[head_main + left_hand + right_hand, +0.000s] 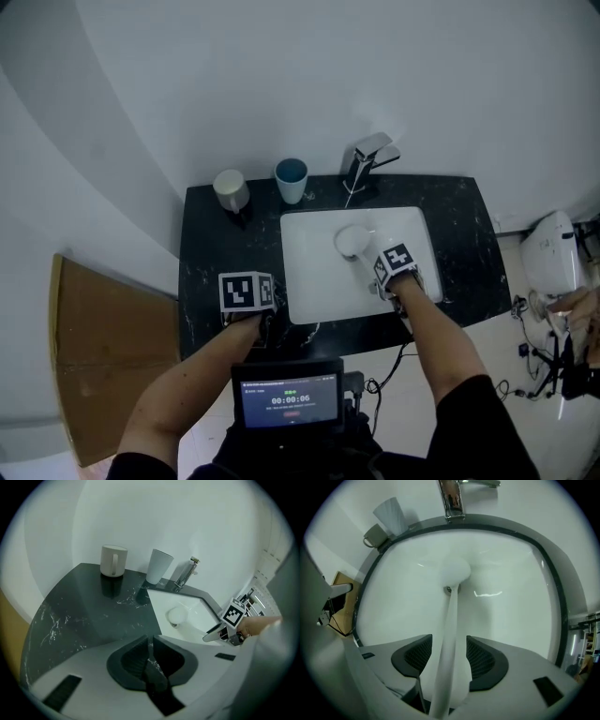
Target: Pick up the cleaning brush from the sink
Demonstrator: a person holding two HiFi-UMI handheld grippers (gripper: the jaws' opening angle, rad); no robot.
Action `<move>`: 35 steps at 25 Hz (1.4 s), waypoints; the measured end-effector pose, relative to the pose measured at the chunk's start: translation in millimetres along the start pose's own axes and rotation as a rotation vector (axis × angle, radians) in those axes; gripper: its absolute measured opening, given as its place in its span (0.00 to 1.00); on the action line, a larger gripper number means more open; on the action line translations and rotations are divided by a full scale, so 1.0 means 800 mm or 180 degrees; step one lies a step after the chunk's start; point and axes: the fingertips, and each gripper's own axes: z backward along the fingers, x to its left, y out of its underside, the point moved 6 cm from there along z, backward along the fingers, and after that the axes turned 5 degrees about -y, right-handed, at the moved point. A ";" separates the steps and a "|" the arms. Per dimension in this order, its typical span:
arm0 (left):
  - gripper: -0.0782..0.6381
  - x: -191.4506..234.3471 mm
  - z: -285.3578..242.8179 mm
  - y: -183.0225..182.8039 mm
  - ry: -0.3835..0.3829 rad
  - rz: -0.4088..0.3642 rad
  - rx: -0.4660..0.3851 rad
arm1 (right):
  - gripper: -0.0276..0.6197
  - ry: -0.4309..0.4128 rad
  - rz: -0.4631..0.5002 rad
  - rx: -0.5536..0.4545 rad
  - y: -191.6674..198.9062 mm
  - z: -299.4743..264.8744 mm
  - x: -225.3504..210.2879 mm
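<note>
- Head view: the cleaning brush lies in the white sink. Its round head points toward the tap, and its handle runs back toward us under the right gripper, plainly the nearer one. The left gripper hovers over the dark surface. The screen reads 00:00:06.
- Left gripper view: we see its fingers together and empty, with the brush off to their right.
- Right gripper view: the fingers stand apart, one on each side of the handle and not touching it.
</note>
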 end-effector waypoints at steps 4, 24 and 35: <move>0.18 -0.004 -0.009 0.000 0.0053 -0.0045 -0.0002 | 0.27 0.0094 -0.0004 0.0189 -0.007 -0.018 -0.004; 0.14 -0.042 0.050 -0.012 0.0356 -0.0380 -0.0522 | 0.11 -0.0132 0.0204 -0.0417 0.023 0.069 0.030; 0.13 -0.142 0.128 0.025 0.0440 -0.0552 -0.1204 | 0.11 -0.0743 0.0682 -0.1744 0.146 0.191 0.057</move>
